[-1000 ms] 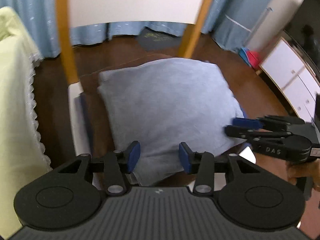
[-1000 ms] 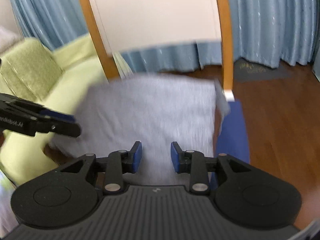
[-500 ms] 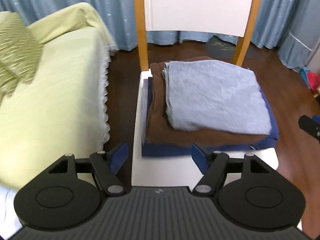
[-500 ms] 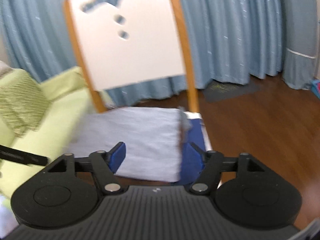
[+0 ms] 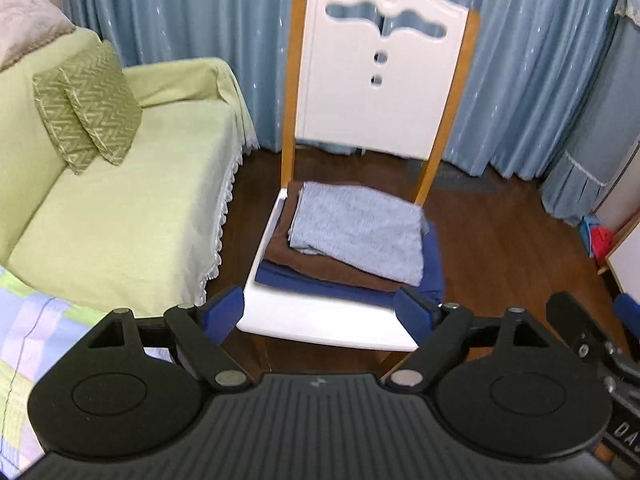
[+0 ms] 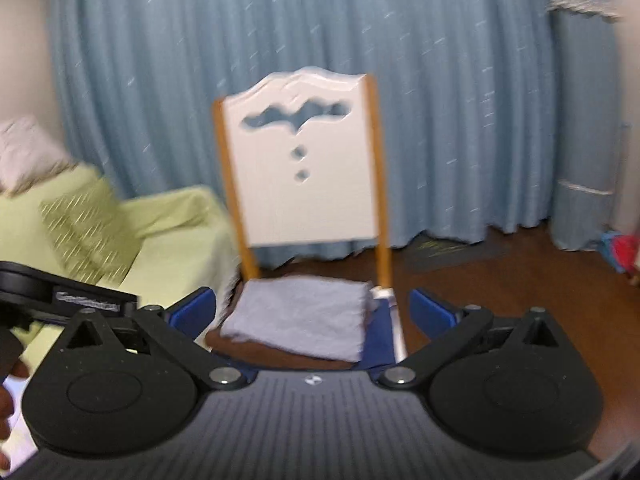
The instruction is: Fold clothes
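Three folded pieces stacked on chair seat (image 5: 320, 322): grey cloth (image 5: 360, 236) on brown (image 5: 320, 266) on navy (image 5: 316, 284). Left hand-held gripper (image 5: 319, 312) and right hand-held gripper (image 6: 312, 314) jaws opening, nothing between. Stack looks finished; nothing unfolded in view.

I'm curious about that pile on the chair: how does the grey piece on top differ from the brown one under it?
The grey cloth is pale and lies fully in view on top; the brown cloth is dark and mostly covered. The brown one's footprint is larger, its edges sticking out beyond the grey one's left and front. Both are folded flat on the chair.
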